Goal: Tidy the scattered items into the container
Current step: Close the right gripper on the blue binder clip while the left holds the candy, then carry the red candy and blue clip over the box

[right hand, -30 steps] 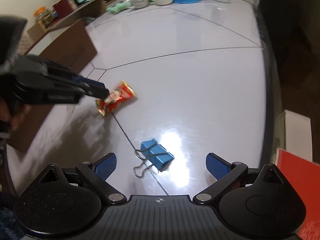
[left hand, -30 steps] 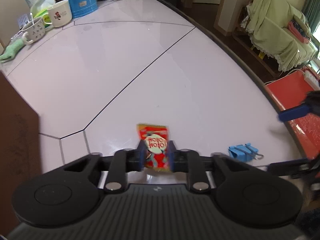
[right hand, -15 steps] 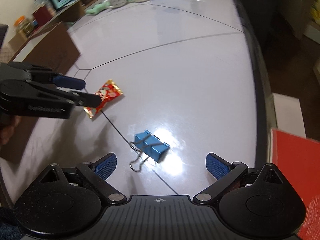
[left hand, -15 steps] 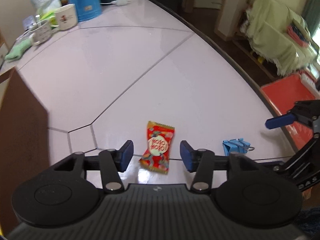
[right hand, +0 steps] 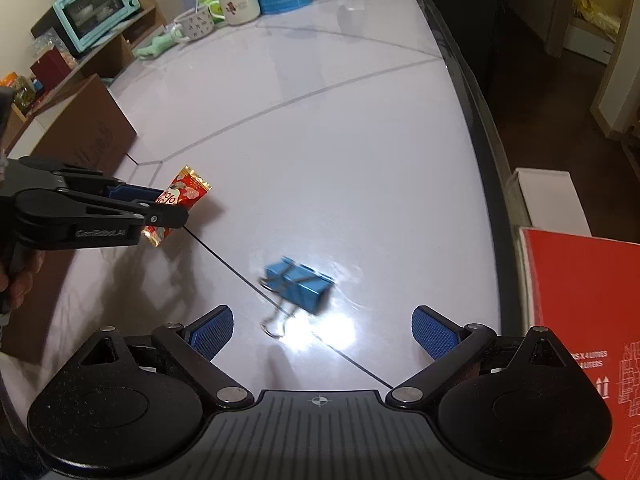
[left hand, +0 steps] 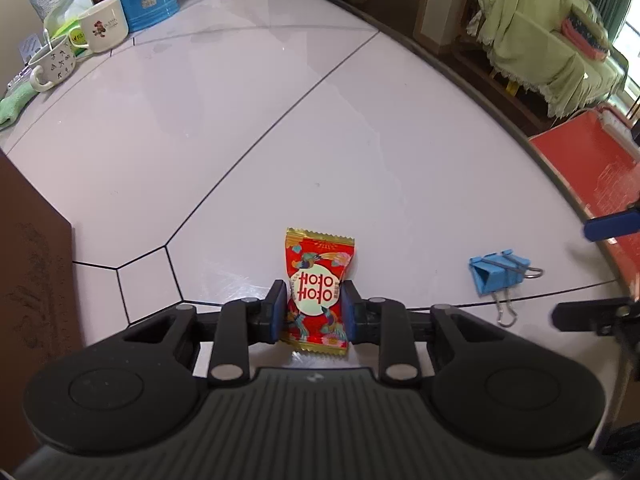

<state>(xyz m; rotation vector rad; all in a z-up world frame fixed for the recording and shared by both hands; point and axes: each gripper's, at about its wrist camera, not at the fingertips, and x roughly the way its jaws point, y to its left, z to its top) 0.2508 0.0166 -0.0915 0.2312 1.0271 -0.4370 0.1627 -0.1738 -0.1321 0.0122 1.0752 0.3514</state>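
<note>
White tabletop (left hand: 360, 128): left gripper (left hand: 314, 312), jaws just closing, pinches the candy packet (left hand: 318, 288); right gripper (right hand: 322, 330) gapes, binder clip (right hand: 300, 284) at 12 o'clock.

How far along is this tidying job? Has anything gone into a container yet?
Nothing looks put away yet. In hand: the left gripper has just been closing on the red candy packet, its pads at the packet's sides. Still left: the blue binder clip lies loose on the white table, with the right gripper wide open just short of it. A brown box stands at the table's left, possibly the container.
</note>
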